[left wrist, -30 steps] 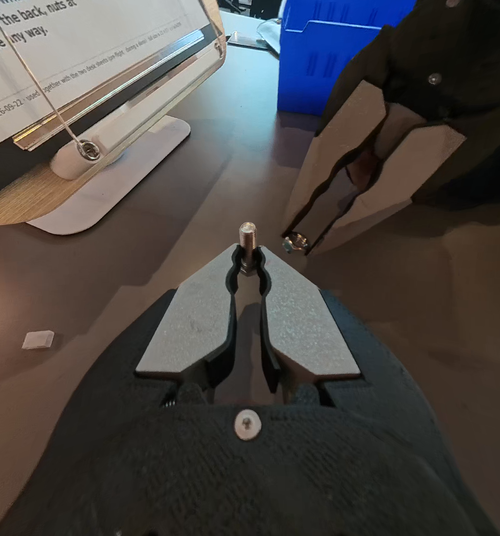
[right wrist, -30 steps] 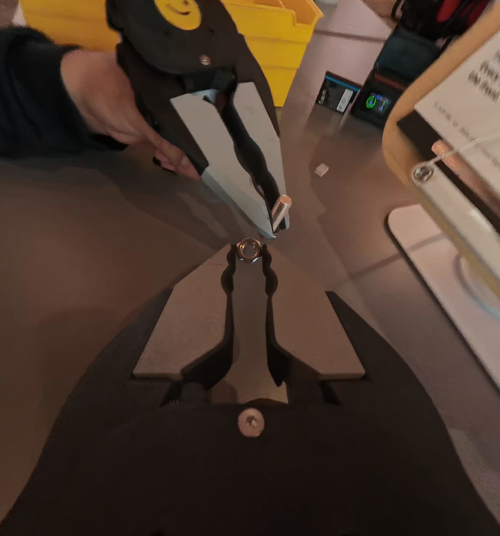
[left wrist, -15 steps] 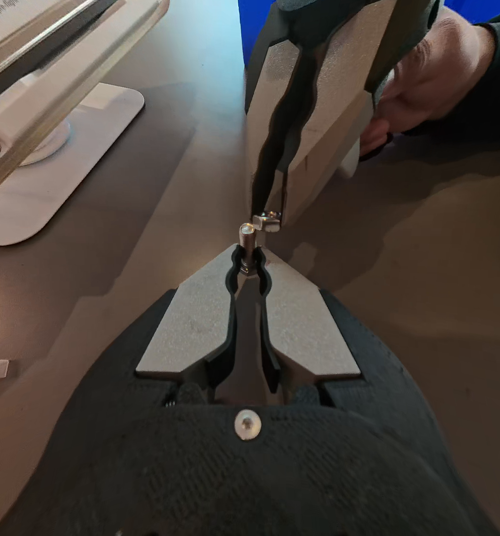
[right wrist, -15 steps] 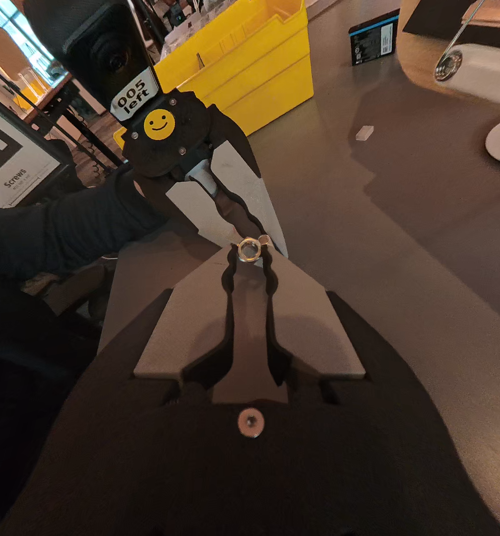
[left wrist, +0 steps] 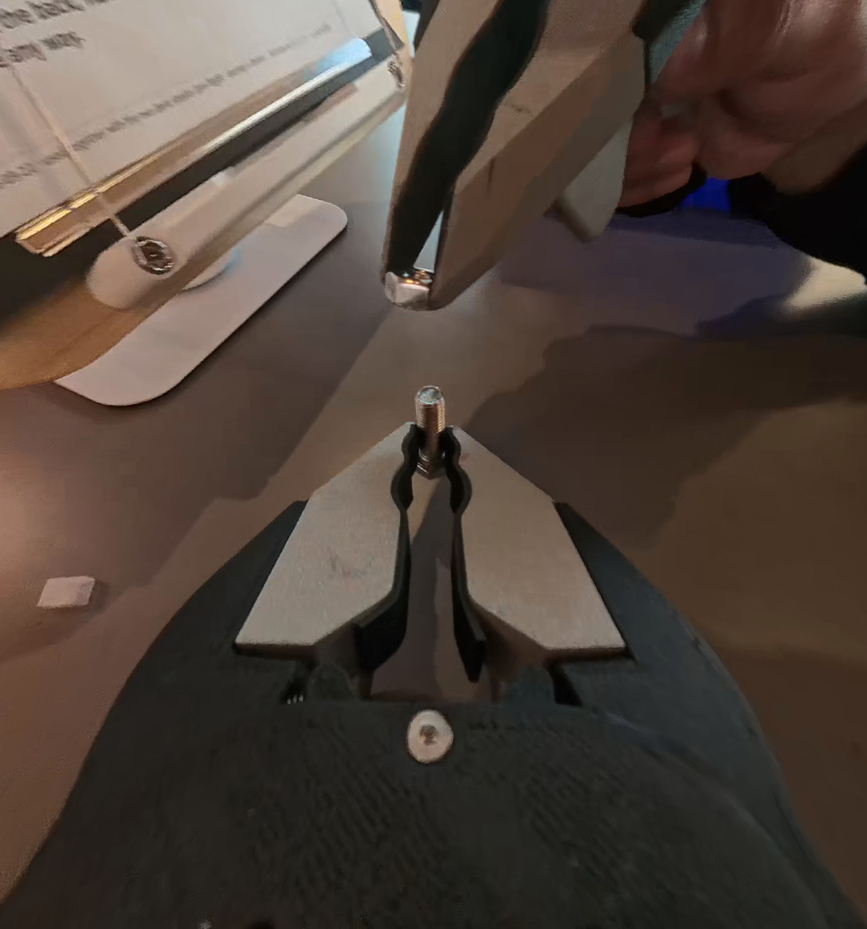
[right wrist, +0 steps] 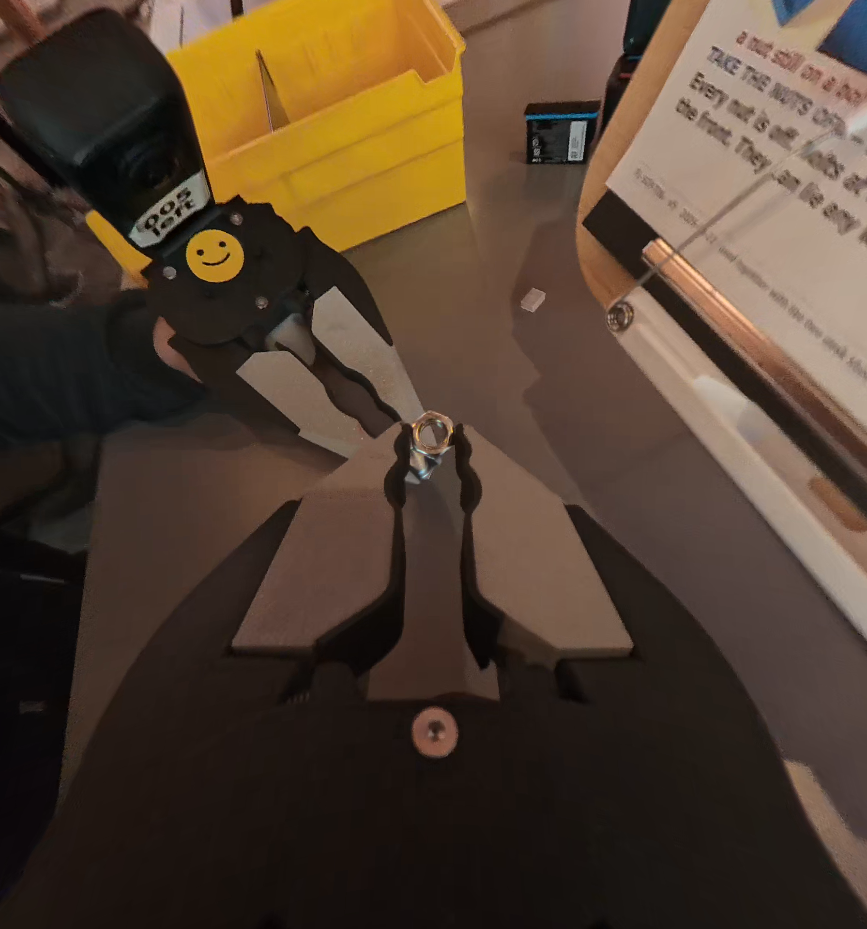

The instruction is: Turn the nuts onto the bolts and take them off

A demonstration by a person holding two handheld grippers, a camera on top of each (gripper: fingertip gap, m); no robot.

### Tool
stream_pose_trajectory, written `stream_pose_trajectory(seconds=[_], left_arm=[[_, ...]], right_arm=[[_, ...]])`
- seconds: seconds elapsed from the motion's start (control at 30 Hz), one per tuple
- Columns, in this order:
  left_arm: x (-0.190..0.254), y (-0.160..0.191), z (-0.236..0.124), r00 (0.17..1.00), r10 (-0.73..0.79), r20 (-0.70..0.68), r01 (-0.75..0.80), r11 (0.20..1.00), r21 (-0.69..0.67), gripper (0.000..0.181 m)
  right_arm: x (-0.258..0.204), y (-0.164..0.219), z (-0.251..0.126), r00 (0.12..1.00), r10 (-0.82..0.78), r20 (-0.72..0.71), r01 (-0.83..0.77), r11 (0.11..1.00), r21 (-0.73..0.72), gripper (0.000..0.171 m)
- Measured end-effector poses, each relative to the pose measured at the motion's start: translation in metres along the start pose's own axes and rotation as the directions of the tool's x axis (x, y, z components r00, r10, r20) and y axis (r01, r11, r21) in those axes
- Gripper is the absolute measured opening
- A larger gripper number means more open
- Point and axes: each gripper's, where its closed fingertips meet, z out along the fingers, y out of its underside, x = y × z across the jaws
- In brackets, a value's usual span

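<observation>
In the left wrist view my left gripper (left wrist: 430,445) is shut on a steel bolt (left wrist: 429,409), threaded end pointing forward. My right gripper (left wrist: 411,296) comes down from the top, shut on a hex nut (left wrist: 407,292). The nut hangs above and beyond the bolt's tip, with a gap between them. In the right wrist view my right gripper (right wrist: 432,438) holds the nut (right wrist: 432,433) with its hole facing the camera. A shiny part of the bolt (right wrist: 421,470) shows just under it. The left gripper (right wrist: 393,420) reaches in from the upper left.
A document stand with a white foot (left wrist: 210,321) stands at the left of the dark table (left wrist: 698,502) and also shows at the right in the right wrist view (right wrist: 753,382). A yellow bin (right wrist: 330,130), a small black box (right wrist: 562,133) and a small white block (right wrist: 532,300) lie farther back. Left tips to right tips: about 5 centimetres. About 15 centimetres separates my left fingertips from the small white block (right wrist: 532,300). It is also in sight in the left wrist view (left wrist: 70,591).
Half a second ago the nut was right beside the bolt's tip. The right gripper has since drawn away with the nut, and both views have swung back toward the document stand.
</observation>
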Motion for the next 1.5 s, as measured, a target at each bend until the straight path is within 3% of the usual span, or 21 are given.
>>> stream_pose_trajectory(seconds=[0.3,1.5], left_arm=[[-0.004,-0.005,-0.001,0.999,0.022,0.037,-0.024,0.999,0.034,0.007],[0.001,0.000,0.005,0.991,0.111,0.073,-0.109,0.994,-0.025,0.007]], right_arm=[[-0.006,0.001,0.013,0.976,-0.209,-0.051,0.192,0.953,-0.232,0.014],[-0.012,0.022,0.020,0.979,-0.203,-0.013,0.188,0.926,-0.327,0.015]])
